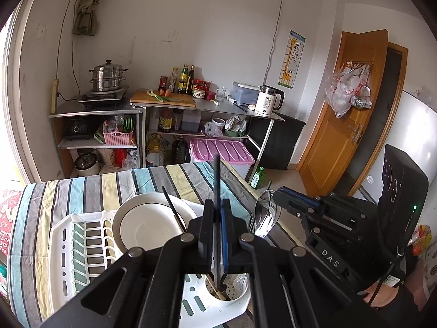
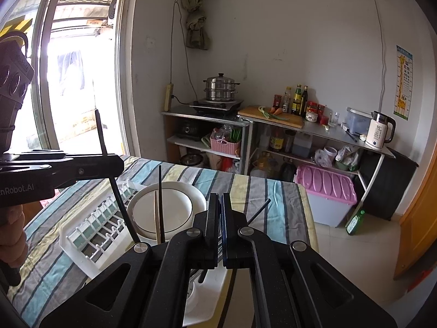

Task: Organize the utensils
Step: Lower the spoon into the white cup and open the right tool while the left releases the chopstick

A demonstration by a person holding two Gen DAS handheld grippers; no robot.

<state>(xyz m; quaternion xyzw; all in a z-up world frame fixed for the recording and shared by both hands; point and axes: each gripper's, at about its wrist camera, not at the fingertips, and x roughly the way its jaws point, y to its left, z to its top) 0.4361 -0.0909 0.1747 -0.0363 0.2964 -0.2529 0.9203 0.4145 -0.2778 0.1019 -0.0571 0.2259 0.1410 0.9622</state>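
Note:
My left gripper (image 1: 217,218) is shut on a black chopstick (image 1: 217,180) that stands upright over the white utensil cup (image 1: 232,298) of the dish rack (image 1: 62,246); it also shows in the right wrist view (image 2: 108,161), where the chopstick (image 2: 99,131) runs through its jaws. My right gripper (image 1: 275,195) is shut on a metal spoon (image 1: 266,214), bowl up, beside the cup. In the right wrist view the right gripper (image 2: 221,218) is closed, and the spoon is hidden. A white plate (image 1: 147,224) stands in the rack. Another black chopstick (image 1: 172,207) leans across it.
The rack sits on a striped tablecloth (image 1: 95,186) near the table's right edge. Behind stand metal shelves with a cutting board (image 1: 164,98), bottles, a steamer pot (image 1: 108,76) and a kettle (image 1: 269,99). A pink-lidded bin (image 1: 221,151) and a green bottle (image 1: 258,177) are on the floor.

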